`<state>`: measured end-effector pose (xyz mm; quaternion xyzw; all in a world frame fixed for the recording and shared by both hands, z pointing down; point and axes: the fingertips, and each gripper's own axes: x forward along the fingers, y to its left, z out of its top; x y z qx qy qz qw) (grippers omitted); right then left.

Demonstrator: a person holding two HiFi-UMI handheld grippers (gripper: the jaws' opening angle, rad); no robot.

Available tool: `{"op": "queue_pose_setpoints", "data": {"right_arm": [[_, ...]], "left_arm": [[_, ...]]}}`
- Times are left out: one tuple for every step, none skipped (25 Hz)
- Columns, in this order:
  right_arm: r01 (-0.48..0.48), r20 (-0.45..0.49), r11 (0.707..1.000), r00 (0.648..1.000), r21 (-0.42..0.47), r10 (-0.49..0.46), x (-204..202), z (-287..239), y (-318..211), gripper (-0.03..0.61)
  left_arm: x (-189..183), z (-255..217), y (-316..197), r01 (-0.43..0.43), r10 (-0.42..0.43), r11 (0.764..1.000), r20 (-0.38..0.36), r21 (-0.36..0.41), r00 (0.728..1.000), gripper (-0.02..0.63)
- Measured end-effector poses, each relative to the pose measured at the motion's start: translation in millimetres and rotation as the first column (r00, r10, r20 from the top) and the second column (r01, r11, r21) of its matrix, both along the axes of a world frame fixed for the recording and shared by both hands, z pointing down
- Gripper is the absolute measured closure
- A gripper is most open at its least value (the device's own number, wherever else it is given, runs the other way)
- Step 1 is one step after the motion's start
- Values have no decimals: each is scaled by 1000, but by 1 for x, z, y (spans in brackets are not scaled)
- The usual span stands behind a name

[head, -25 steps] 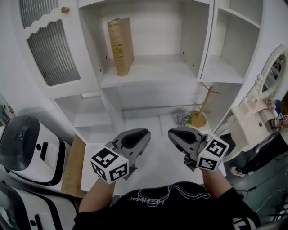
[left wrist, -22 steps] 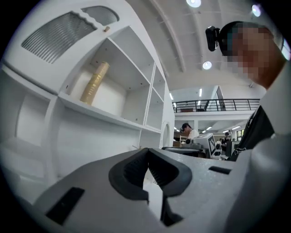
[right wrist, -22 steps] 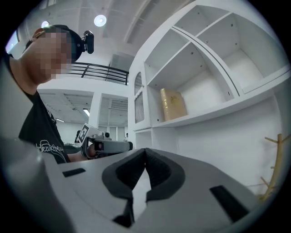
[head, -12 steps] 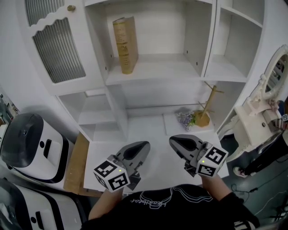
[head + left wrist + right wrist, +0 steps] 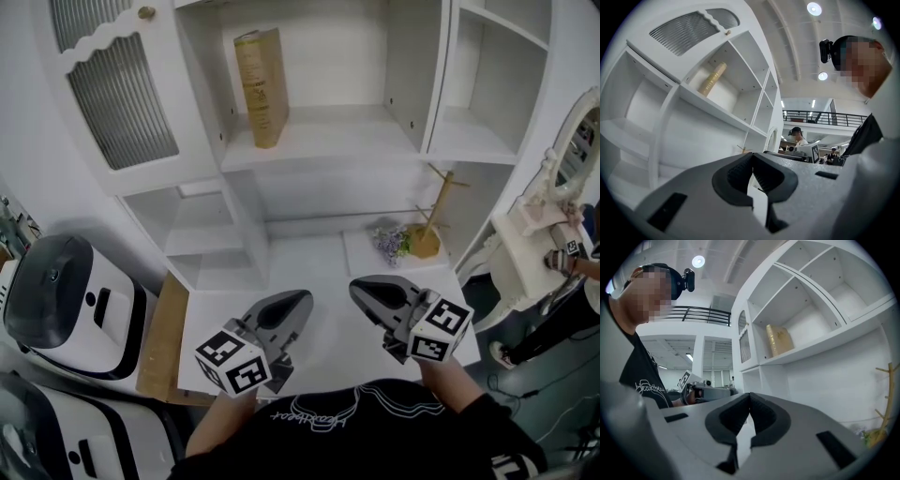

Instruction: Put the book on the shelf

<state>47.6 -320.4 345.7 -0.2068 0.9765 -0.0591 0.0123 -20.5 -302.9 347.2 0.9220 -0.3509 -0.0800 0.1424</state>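
Observation:
A tan book (image 5: 261,86) stands upright at the left end of the white cabinet's middle shelf (image 5: 337,141), leaning against the side wall. It also shows in the left gripper view as the book (image 5: 711,78) and in the right gripper view as the book (image 5: 780,339). My left gripper (image 5: 298,302) and right gripper (image 5: 361,289) are held side by side low over the white tabletop (image 5: 309,267), far below and in front of the book. Both are shut with nothing between the pads, as seen on the left gripper (image 5: 752,158) and the right gripper (image 5: 749,397).
A wooden branch stand (image 5: 429,230) and a small bunch of dried flowers (image 5: 386,242) sit at the back right of the table. A ribbed-glass cabinet door (image 5: 117,84) is at upper left. White machines (image 5: 56,309) stand left, a white vanity (image 5: 548,225) right.
Both grippers have sunk a little and come nearer to the person's body. The book has not moved on its shelf.

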Motion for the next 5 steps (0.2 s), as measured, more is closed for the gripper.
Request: {"op": "queue_pose_setpoints", "data": {"right_arm": [[7, 5, 1000, 1000, -6, -7, -1, 0, 0, 574], [15, 9, 1000, 1000, -13, -15, -3, 1, 0, 574], [23, 11, 1000, 1000, -19, -23, -5, 2, 0, 574], [31, 11, 999, 999, -24, -31, -8, 3, 0, 574], [38, 11, 999, 999, -29, -38, -10, 4, 1, 574]], "left_arm": [[0, 0, 0, 2, -2, 1000, 0, -2, 1000, 611], [-1, 0, -1, 5, -5, 1000, -2, -4, 1000, 611], [-3, 0, -1, 7, -7, 1000, -3, -4, 1000, 611], [-4, 0, -1, 8, -8, 1000, -4, -4, 1000, 611], [-5, 0, -2, 9, -9, 1000, -4, -3, 1000, 611]]}}
